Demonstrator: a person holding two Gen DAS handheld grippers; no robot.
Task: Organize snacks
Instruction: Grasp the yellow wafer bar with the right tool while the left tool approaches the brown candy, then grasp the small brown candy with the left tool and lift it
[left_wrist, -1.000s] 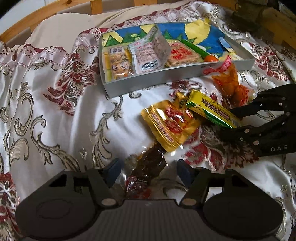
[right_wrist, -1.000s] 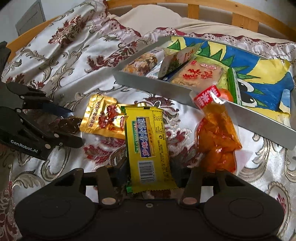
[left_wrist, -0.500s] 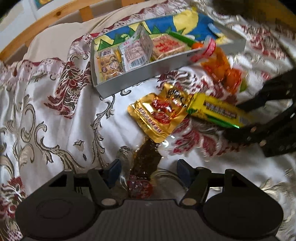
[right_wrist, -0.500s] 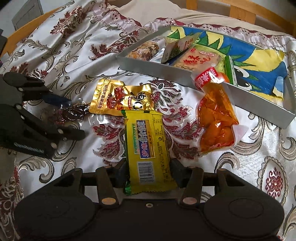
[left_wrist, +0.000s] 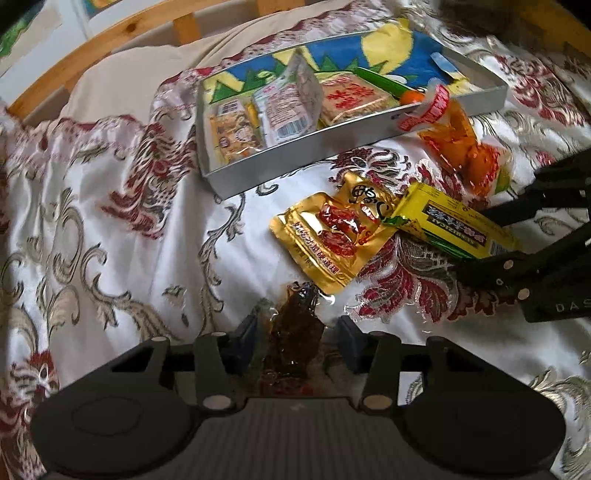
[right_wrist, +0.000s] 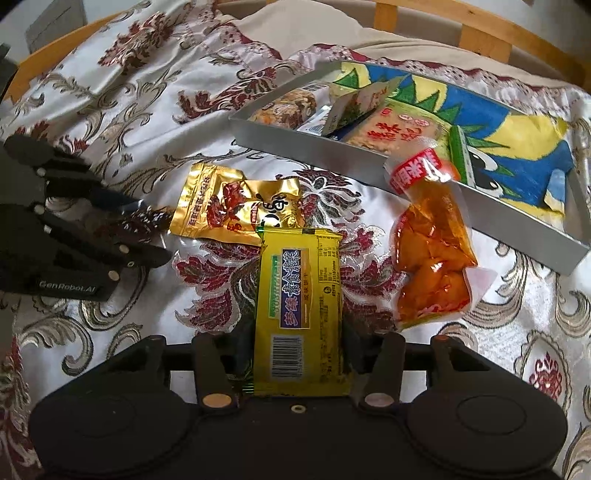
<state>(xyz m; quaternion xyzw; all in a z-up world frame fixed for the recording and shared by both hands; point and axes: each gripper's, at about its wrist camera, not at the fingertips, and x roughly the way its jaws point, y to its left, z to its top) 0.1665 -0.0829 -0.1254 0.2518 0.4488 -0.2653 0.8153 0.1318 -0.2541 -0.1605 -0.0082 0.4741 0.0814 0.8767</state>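
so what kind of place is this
Probably a bedroom: the snacks and the grey tray lie on a bed's patterned satin cover, with a cream pillow and a curved wooden bed frame behind.

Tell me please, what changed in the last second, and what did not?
The left claw is closing around the dark snack packet, its pads nearer than before. The right claw keeps its hold on the yellow bar. Gold pouch, orange packet and tray stayed put.

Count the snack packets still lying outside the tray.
4: dark packet between the closing left gripper pads; yellow bar in the right gripper; gold pouch; orange pouch against the tray.
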